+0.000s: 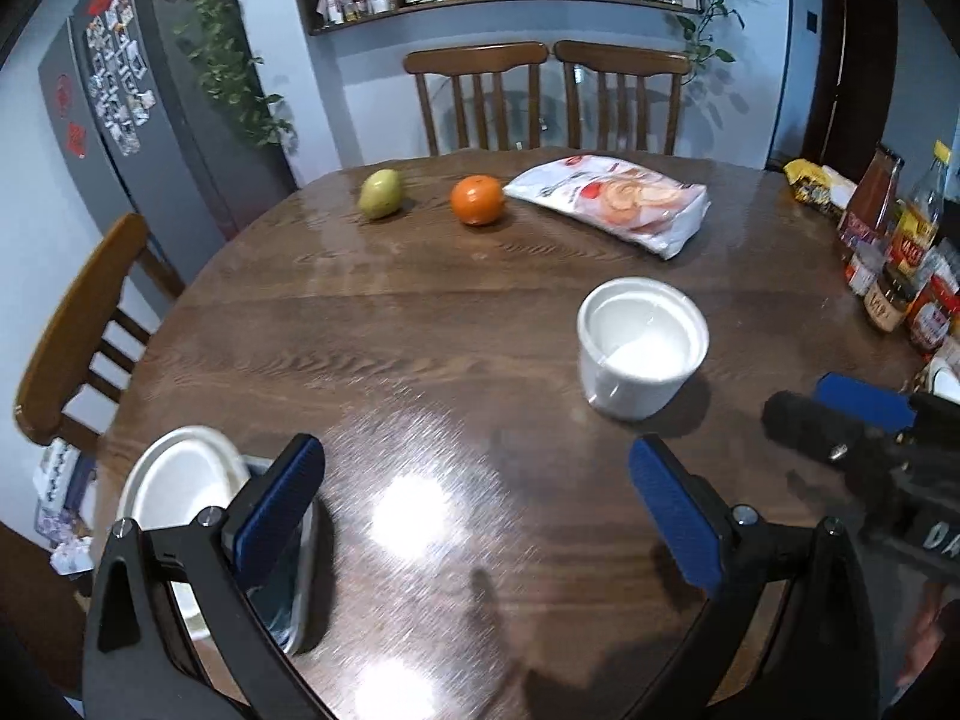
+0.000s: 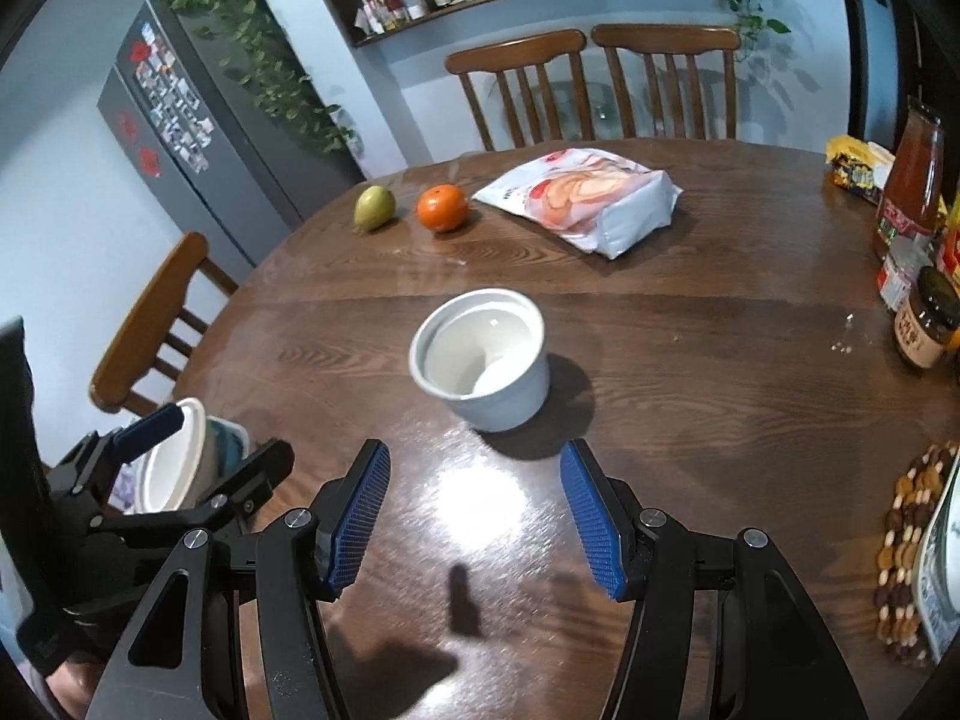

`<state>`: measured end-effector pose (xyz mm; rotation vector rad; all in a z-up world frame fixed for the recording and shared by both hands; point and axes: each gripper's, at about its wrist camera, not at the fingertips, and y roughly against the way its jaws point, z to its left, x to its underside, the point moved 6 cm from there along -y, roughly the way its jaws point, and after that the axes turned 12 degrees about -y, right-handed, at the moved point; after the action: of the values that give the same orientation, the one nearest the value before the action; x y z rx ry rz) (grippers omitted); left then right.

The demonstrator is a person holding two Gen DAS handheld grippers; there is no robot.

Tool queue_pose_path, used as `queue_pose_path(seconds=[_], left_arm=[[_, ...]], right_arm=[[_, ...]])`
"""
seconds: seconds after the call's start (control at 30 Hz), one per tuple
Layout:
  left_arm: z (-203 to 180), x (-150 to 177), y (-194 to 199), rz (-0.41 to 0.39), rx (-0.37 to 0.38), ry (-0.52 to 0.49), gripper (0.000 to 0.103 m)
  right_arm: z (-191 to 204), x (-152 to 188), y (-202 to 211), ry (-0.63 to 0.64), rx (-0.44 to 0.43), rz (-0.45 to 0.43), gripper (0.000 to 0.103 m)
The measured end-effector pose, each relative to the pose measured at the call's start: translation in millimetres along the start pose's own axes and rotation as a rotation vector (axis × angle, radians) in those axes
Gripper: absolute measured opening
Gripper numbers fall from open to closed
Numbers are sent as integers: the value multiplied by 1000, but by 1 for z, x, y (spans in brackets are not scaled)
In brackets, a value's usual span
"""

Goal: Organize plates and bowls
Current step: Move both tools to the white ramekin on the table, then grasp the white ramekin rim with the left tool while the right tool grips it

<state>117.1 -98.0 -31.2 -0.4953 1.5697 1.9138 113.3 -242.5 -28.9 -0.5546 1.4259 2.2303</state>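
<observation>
A white bowl [image 1: 642, 354] stands upright on the round wooden table [image 1: 390, 324]; it also shows in the right wrist view [image 2: 483, 360]. A white plate [image 1: 174, 480] stands on edge in a rack at the table's left edge, and shows in the right wrist view [image 2: 171, 462]. My left gripper [image 1: 474, 504] is open and empty, its left finger beside the plate. My right gripper [image 2: 474, 510] is open and empty, just short of the bowl. The right gripper also shows at the right of the left wrist view [image 1: 864, 414].
A pear [image 1: 379, 194], an orange [image 1: 477, 199] and a snack bag [image 1: 618, 201] lie at the far side. Bottles and jars [image 1: 900, 258] stand at the right edge. A beaded trivet [image 2: 912, 546] with a dish lies near right. Chairs [image 1: 480, 96] surround the table.
</observation>
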Motion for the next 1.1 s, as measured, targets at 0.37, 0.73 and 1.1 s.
queue_pose_path(seconds=[0.37, 0.73, 1.1], left_arm=[[-17, -38, -76, 129, 77, 13, 95], [-45, -41, -117, 220, 195, -56, 51], [-56, -42, -110, 145, 199, -88, 17]], right_arm=[[-28, -47, -58, -150, 47, 47, 60], [-28, -46, -109, -145, 60, 203, 33], [-24, -44, -110, -118, 61, 203, 15]])
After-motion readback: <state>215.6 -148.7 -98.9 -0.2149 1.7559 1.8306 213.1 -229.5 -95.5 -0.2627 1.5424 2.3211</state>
